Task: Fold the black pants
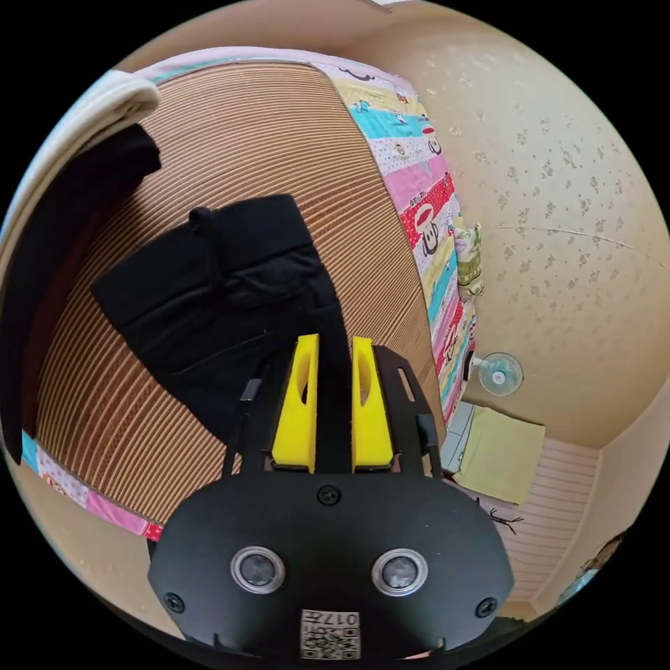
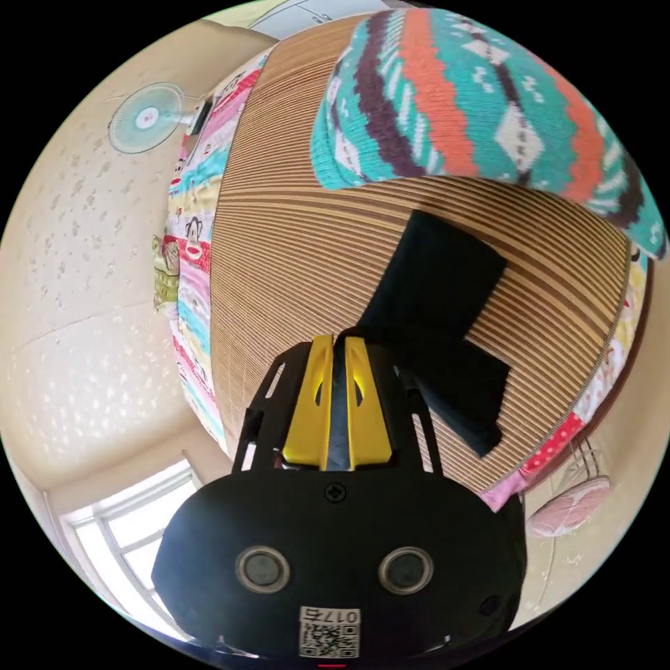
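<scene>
The black pants (image 1: 230,279) lie on a striped bamboo mat (image 1: 265,125), with the waistband and drawstring toward the top of the left gripper view. My left gripper (image 1: 335,338) holds its yellow jaws close together, black cloth filling the narrow gap between them. In the right gripper view the pants (image 2: 440,279) show as a leg part bent at an angle across the mat (image 2: 279,265). My right gripper (image 2: 340,340) is shut on a fold of that dark cloth at the near end.
A teal and orange knitted garment (image 2: 474,91) lies on the mat beyond the pants. Another dark garment (image 1: 63,230) and cream fabric (image 1: 105,98) sit at the mat's left. A cartoon-print sheet (image 1: 426,188) edges the bed. A fan (image 1: 499,373) and green cloth (image 1: 502,453) are on the floor.
</scene>
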Demonstrator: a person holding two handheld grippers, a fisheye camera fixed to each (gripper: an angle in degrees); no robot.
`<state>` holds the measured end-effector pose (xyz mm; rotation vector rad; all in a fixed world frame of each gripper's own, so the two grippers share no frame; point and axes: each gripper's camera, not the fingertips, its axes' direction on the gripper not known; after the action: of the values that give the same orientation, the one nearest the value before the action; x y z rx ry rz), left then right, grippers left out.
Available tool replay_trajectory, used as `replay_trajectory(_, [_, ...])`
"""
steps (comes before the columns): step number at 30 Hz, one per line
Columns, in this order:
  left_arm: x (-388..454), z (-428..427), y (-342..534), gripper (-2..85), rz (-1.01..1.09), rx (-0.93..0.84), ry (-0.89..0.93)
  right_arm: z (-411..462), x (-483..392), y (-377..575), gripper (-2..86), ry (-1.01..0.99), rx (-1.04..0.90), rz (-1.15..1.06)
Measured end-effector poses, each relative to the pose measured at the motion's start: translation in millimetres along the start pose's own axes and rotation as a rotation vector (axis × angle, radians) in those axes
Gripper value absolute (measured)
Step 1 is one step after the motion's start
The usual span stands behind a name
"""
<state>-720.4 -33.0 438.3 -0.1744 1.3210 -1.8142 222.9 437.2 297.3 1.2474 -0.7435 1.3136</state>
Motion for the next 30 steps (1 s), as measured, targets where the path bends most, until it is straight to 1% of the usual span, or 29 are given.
replay_trajectory(2, [19.6,21.2,-2.8,5.5,0.048,0.003,-0.045,18.9,-26.2,-7.4,9.4,-0.072,-0.003,-0.099])
replay_trajectory(3, [32.8,38.1,-0.7,5.9,0.093,-0.03,-0.078,30.5,-47.9,-7.0,9.5,-0.07,-0.021,-0.207])
replay_trajectory(4, [39.6,47.0,1.9,6.1,0.128,-0.054,-0.085,42.5,-69.9,-0.4,8.6,-0.014,-0.037,-0.33])
replay_trajectory(5, [52.9,64.9,11.0,6.1,0.218,-0.107,-0.096,49.4,-79.5,4.8,7.2,0.027,-0.048,-0.389])
replay_trajectory(6, [64.1,82.0,24.8,6.0,0.309,-0.16,-0.125,66.4,-95.0,17.8,4.4,0.125,-0.083,-0.508])
replay_trajectory(7, [68.9,91.2,33.2,5.9,0.356,-0.191,-0.148,87.7,-103.8,33.3,3.3,0.229,-0.132,-0.615])
replay_trajectory(8, [76.0,110.6,51.3,5.6,0.452,-0.26,-0.205,100.1,-105.1,41.1,2.8,0.283,-0.165,-0.661])
replay_trajectory(9, [78.2,131.2,69.9,5.2,0.544,-0.341,-0.277,129.1,-101.3,55.4,2.1,0.403,-0.257,-0.733])
replay_trajectory(10, [76.9,141.8,79.0,4.8,0.583,-0.383,-0.321,161.3,-87.7,65.7,1.6,0.545,-0.373,-0.753])
replay_trajectory(12, [54.0,180.7,111.0,2.4,0.687,-0.554,-0.544,199.2,-57.8,80.2,1.2,0.683,-0.518,-0.769])
replay_trajectory(14, [36.5,181.7,126.0,0.8,0.745,-0.567,-0.579,188.6,-47.2,88.4,0.9,0.637,-0.475,-0.772])
replay_trajectory(16, [22.5,174.7,125.9,0.1,0.712,-0.583,-0.561,180.9,-25.5,85.9,0.8,0.573,-0.546,-0.657])
replay_trajectory(18, [5.5,164.7,121.7,-0.4,0.638,-0.615,-0.559,173.4,-6.0,92.0,0.8,0.525,-0.591,-0.611])
replay_trajectory(20, [-3.9,156.8,122.9,-0.6,0.626,-0.621,-0.576,162.0,16.8,99.3,0.9,0.446,-0.626,-0.556])
replay_trajectory(21, [-9.2,150.7,123.8,-0.8,0.619,-0.619,-0.574,149.8,33.2,101.0,1.1,0.359,-0.634,-0.495])
replay_trajectory(22, [-11.9,147.1,123.6,-0.9,0.608,-0.612,-0.57,128.1,47.6,101.8,1.3,0.224,-0.589,-0.458])
replay_trajectory(23, [-17.1,138.9,122.0,-0.9,0.575,-0.6,-0.546,113.7,54.6,101.7,1.5,0.147,-0.544,-0.444])
replay_trajectory(24, [-23.0,129.6,119.4,-0.9,0.527,-0.589,-0.5,81.7,72.1,99.2,1.9,0.006,-0.426,-0.397])
replay_trajectory(25, [-25.8,125.0,118.1,-0.9,0.502,-0.584,-0.472,52.6,94.4,94.2,2.7,-0.08,-0.303,-0.303])
replay_trajectory(26, [-30.8,116.0,115.7,-1.0,0.458,-0.571,-0.422,39.6,106.5,91.5,3.1,-0.103,-0.243,-0.247])
replay_trajectory(27, [-34.9,107.7,113.6,-1.0,0.418,-0.551,-0.393,17.6,128.7,86.0,4.8,-0.126,-0.132,-0.145])
replay_trajectory(28, [-36.6,104.1,112.7,-1.0,0.401,-0.541,-0.387,3.7,147.3,77.9,6.4,-0.121,-0.064,-0.061])
replay_trajectory(30, [-42.4,93.8,109.8,-1.0,0.341,-0.506,-0.378,-2.6,163.8,61.1,8.1,-0.111,-0.037,0.012])
